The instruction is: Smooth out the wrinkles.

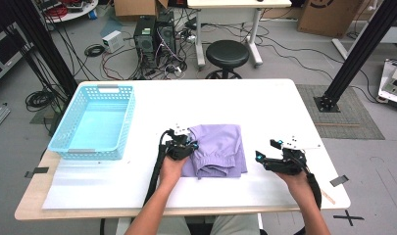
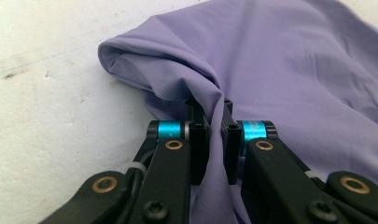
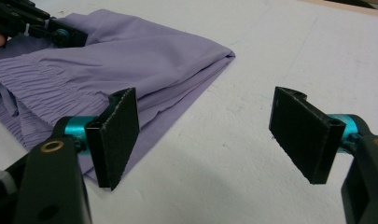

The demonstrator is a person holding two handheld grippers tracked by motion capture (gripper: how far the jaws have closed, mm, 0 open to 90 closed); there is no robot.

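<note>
On the desk point(image 1: 264, 105), the soft, light purple shorts point(image 1: 220, 147) are pinched at a fold by the left gripper point(image 2: 216, 135); the right gripper point(image 3: 210, 140) is held with jaws apart.

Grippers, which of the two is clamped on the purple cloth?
The left gripper, pinching a fold at the purple cloth's left edge. The right gripper is open, apart from the cloth over bare table.

Basket point(image 1: 95, 122) left of garment point(image 1: 218, 147), apparently apart
</note>
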